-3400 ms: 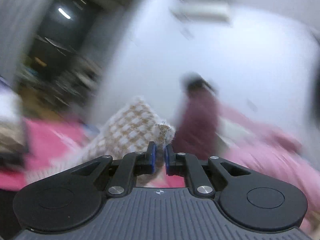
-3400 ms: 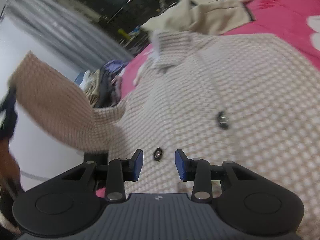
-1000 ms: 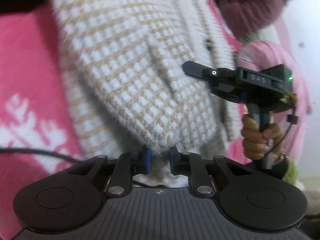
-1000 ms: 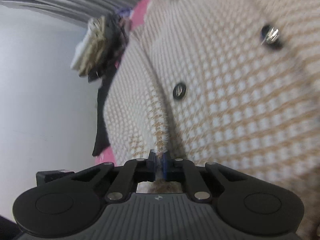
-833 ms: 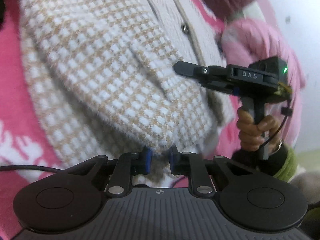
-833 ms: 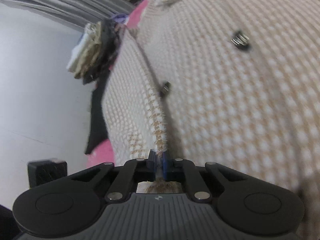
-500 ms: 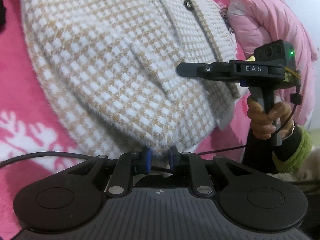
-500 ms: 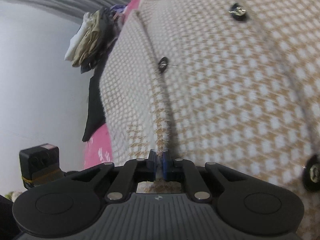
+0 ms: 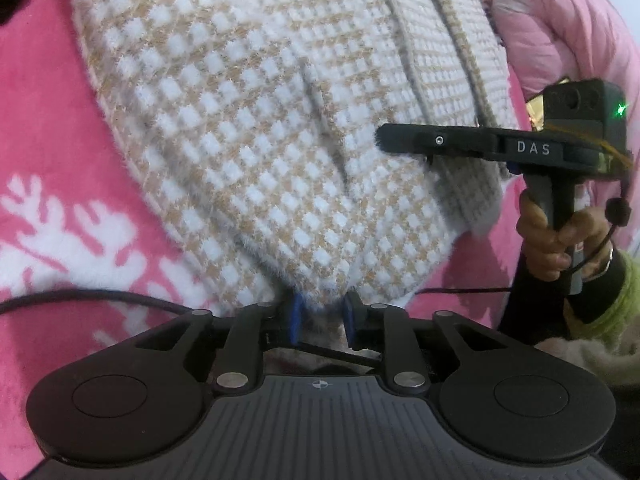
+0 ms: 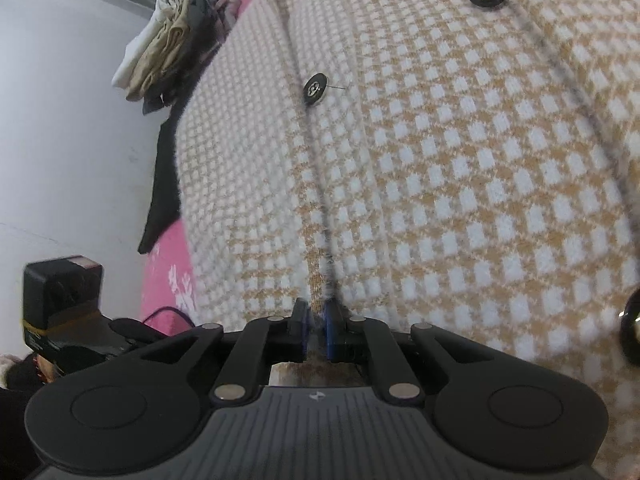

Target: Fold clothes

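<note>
Lying on a pink blanket (image 9: 48, 128), checked cardigan (image 9: 248, 128), left gripper (image 9: 320, 316) clamped on its folded hem, right gripper (image 10: 316, 332) pinching its button edge, right hand (image 9: 556, 236) gripping the handle upright.

pink blanket (image 9: 52, 128) with white pattern; pink jacket (image 9: 560, 28) right; black cable (image 9: 80, 298).

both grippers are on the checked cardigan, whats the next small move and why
Probably carry both pinched edges together across the cardigan to make the fold. The left gripper clamps the folded sleeve end, the right gripper clamps the button-front edge, and the garment lies spread on the pink blanket, so neither needs regrasping.
</note>
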{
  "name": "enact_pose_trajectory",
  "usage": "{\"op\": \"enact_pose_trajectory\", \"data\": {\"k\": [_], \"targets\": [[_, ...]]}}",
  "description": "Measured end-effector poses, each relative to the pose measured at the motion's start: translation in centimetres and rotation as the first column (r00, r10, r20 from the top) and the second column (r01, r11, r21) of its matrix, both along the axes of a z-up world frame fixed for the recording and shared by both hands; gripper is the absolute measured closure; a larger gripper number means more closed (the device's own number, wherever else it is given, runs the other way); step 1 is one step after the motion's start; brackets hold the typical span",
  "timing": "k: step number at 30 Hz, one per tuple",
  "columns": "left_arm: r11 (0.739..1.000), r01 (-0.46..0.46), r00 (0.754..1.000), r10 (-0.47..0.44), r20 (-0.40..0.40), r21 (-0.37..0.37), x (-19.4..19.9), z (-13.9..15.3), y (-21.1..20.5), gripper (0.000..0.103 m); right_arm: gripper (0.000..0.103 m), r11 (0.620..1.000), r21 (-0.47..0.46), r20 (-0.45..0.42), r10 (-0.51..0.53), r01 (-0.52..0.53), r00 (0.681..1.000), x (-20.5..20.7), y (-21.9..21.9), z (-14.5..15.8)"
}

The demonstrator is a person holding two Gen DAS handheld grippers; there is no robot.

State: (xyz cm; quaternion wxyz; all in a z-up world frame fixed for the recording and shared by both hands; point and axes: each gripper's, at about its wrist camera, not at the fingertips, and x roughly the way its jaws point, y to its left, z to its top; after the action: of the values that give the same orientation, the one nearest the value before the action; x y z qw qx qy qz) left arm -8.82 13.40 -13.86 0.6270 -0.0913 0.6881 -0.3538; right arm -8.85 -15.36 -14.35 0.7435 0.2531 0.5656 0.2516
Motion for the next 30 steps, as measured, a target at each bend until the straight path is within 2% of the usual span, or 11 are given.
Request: {"op": "enact_pose_trajectory", "data": {"k": [3,6,10,12,15,17,18,19,20,25,30], "targets": [[1.000,-0.018,0.999,0.017,0.047,0.018,-0.2,1.9,1.2,0.067,0.080,0.998,-0.061,0.036,0.020,-0.018,0.999,0.1,0.0,1.3],[0.998,-0.070,0.991,0.070,0.111,0.000,-0.1,4.8,3.8,0.065,0.077,0.987,-0.161,0.129,0.048,-0.027,0.991,0.1,-0.2,4.2],[0.981,-0.187,0.947,0.195,0.254,-0.055,1.7,8.2,5.9,0.064,0.077,0.976,-0.199,0.287,0.149,-0.094,0.946,0.5,1.9,7.4],[0.970,-0.236,0.916,0.242,0.320,-0.060,3.2,8.8,5.4,0.064,0.077,0.954,-0.224,0.365,0.272,-0.199,0.891,0.1,4.6,8.2],[0.962,-0.268,0.863,0.266,0.429,-0.057,5.5,8.1,4.4,0.064,0.077,0.874,-0.308,0.405,0.477,-0.375,0.780,-1.4,8.4,6.9],[0.963,-0.269,0.833,0.233,0.501,-0.001,6.7,6.6,3.4,0.064,0.077,0.781,-0.403,0.350,0.614,-0.477,0.708,-2.6,10.4,4.5],[0.963,-0.265,0.834,0.208,0.511,0.040,7.2,5.4,2.9,0.065,0.077,0.719,-0.460,0.291,0.677,-0.521,0.676,-3.2,11.1,2.7],[0.964,-0.259,0.840,0.195,0.507,0.058,7.5,4.4,2.8,0.066,0.077,0.692,-0.499,0.298,0.703,-0.522,0.646,-4.2,10.7,1.6],[0.966,-0.254,0.841,0.191,0.506,0.057,7.6,3.8,2.8,0.066,0.077,0.712,-0.474,0.341,0.690,-0.518,0.638,-4.9,9.6,1.8],[0.980,-0.180,0.826,0.103,0.554,0.086,7.0,5.5,2.4,0.065,0.078,0.735,-0.434,0.312,0.666,-0.521,0.678,-3.9,6.6,4.6],[0.992,-0.125,0.753,0.074,0.654,0.031,8.9,8.3,0.2,0.064,0.077,0.825,-0.359,0.426,0.560,-0.436,0.710,-0.7,5.7,6.8]]}}
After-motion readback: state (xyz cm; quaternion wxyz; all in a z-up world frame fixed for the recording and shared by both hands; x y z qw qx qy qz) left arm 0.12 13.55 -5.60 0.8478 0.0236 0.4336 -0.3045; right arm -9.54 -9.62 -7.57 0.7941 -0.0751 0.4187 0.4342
